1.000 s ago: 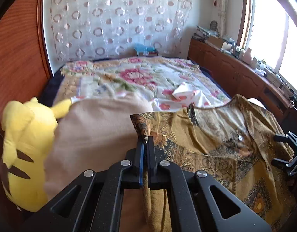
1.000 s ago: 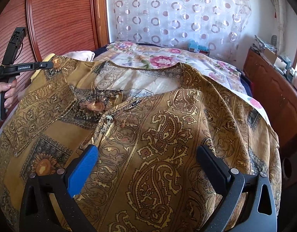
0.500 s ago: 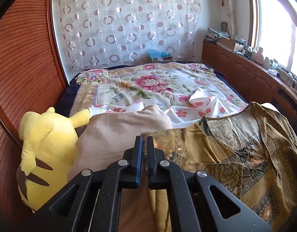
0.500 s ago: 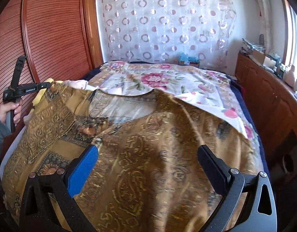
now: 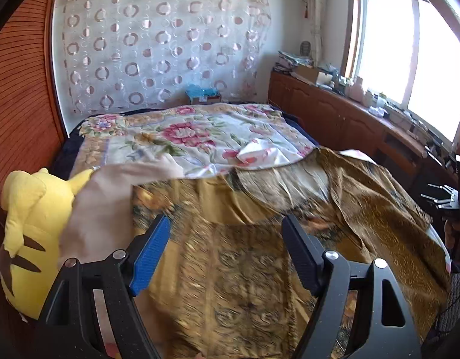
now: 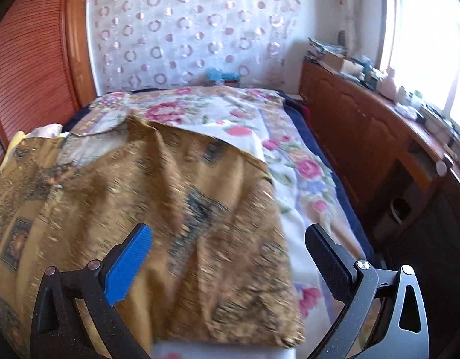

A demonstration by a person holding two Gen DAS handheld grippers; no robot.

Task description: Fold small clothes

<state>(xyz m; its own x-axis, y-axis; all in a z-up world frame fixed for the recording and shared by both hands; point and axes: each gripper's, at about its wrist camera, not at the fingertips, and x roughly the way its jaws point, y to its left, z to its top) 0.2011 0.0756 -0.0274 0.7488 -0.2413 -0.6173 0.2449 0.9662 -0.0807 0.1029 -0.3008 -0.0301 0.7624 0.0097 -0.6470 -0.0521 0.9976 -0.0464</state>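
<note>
I can read no words, labels, brands or numbers anywhere ahead of my tongs. The small box at the far end of the bed, well beyond my left tongs, carries a pale label, but it is too small to make out. The cluttered packages on the bench off to the right of my right tongs are too blurred to read.
</note>
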